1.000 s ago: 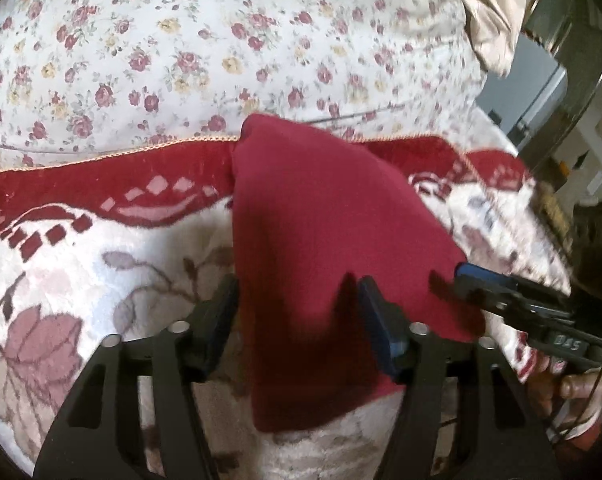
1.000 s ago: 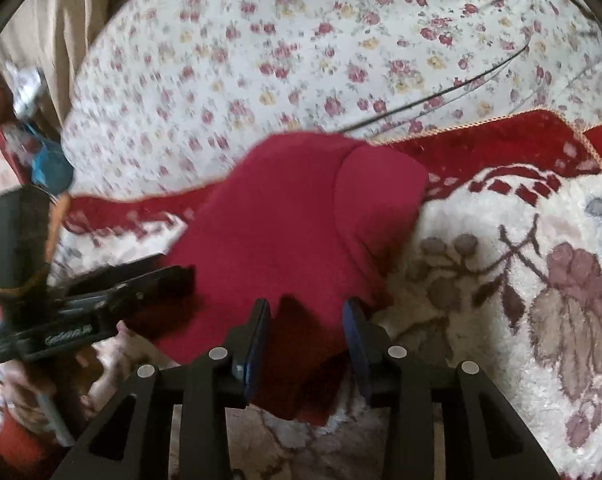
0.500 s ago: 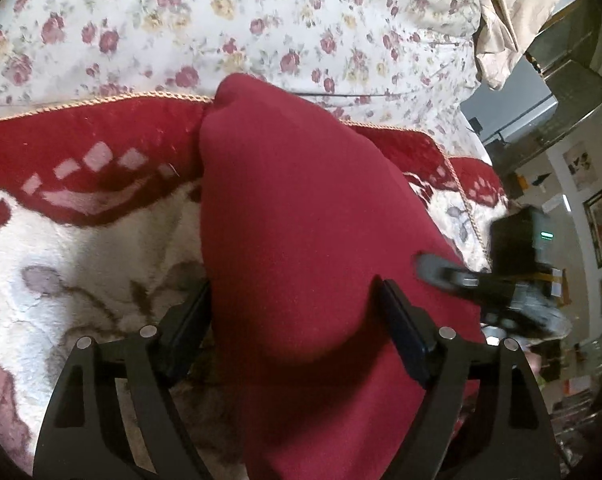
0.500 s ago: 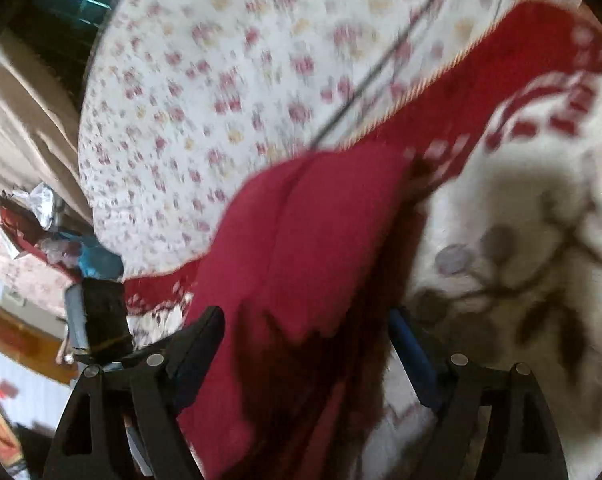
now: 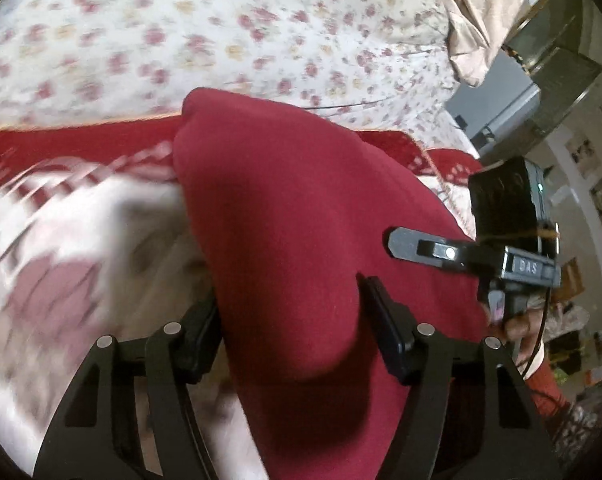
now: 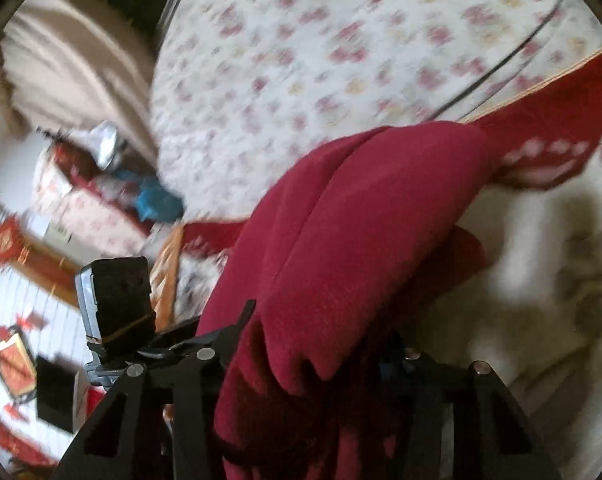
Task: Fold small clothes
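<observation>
— What's underneath it all?

— A bed, covered by a white sheet (image 5: pixel 229 28) printed with small pink and yellow flowers. It fills the upper part of both wrist views.

— Anything lying on that?

— A plush blanket (image 5: pixel 73 248), cream with large dusky flowers and a deep red border (image 6: pixel 557 100) edged in thin orange cord. It is spread over the near part of the sheet.

— And on the blanket?

— A dark red garment (image 5: pixel 293 232), bunched and partly raised, its far end resting where the red border meets the sheet. A thin dark cable (image 6: pixel 513 56) crosses the sheet.
</observation>
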`<state>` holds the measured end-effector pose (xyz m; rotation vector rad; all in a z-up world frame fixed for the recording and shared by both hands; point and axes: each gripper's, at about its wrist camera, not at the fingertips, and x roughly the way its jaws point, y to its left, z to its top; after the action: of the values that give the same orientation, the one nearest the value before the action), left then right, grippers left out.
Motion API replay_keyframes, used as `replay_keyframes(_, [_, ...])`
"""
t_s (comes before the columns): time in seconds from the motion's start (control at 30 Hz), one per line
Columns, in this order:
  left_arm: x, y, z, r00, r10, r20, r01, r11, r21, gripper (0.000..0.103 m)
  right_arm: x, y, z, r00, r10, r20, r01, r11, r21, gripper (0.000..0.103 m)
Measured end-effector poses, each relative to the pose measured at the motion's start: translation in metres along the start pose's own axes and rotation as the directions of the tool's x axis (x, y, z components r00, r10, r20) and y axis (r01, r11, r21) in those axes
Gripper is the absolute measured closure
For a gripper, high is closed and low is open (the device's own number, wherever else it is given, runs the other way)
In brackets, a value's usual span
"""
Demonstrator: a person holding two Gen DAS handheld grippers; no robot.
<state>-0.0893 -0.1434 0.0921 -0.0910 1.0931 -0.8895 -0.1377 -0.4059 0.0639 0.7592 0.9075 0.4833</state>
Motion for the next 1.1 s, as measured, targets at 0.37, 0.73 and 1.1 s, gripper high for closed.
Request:
replay_keyframes(0.37, [-0.022, 0.017, -0.06, 0.981, 0.189, 0.045, -0.186, 0.98, -0.078, 0.036, 0.021, 0.037, -0.037, 0.97, -0.223, -0.092, 0.213, 0.971, -0.105, 0.044])
replay_keyframes(0.73, [-0.013, -0.001, -0.06, 0.921, 0.373, 0.115, -0.37, 0.928, -0.049, 0.029, 0.053, 0.114, -0.071, 0.859, -0.509, 0.047, 0.459, 0.727, -0.51, 0.054])
replay_keyframes(1.1, [-0.027, -0.018, -0.072, 0.865, 0.465, 0.187, -0.469, 0.883, -0.027, 0.029, 0.013, 0.118, -0.098, 0.853, -0.509, 0.113, 0.499, 0.736, -0.457, 0.053])
